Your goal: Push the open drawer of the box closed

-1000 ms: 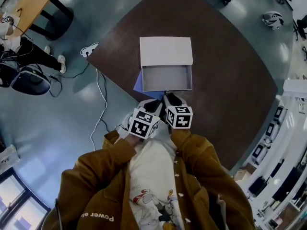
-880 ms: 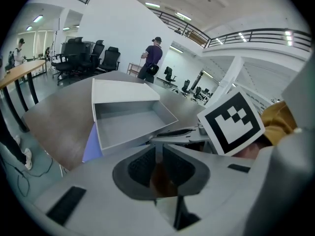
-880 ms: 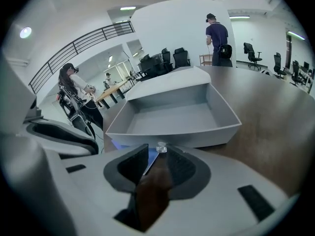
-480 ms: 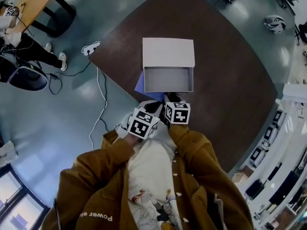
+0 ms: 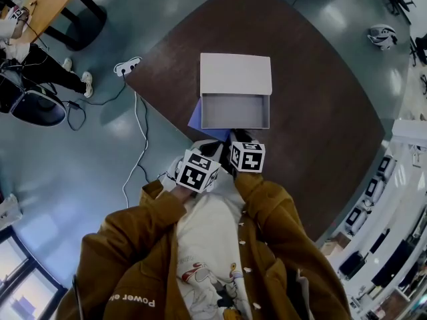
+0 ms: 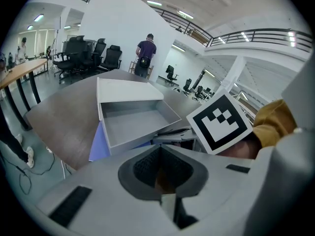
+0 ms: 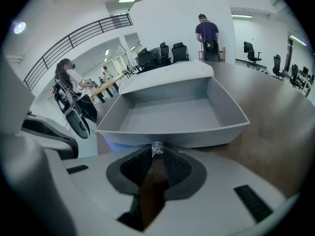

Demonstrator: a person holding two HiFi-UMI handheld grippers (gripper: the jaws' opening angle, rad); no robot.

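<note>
Drawer (image 5: pixel 235 111) was found pulled out of box (image 5: pixel 236 74) toward person, on table (image 5: pixel 320 112). Right gripper (image 7: pixel 156 152) jaws were closing, knob (image 7: pixel 156 147) between tips. Left gripper (image 6: pixel 158 149) was pressed together, empty. Risk judged: tips slipped off knob, drawer skewed and jammed, or unbraced box shoved across table.

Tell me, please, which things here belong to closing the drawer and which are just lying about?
Job in hand: box; open drawer; drawer knob.
Lying about: blue sheet beside the drawer; power strip on the floor; office chairs.

Grey drawer (image 5: pixel 235 111), white box (image 5: pixel 236 74), dark brown table (image 5: pixel 320 112), blue sheet (image 5: pixel 195 120)
</note>
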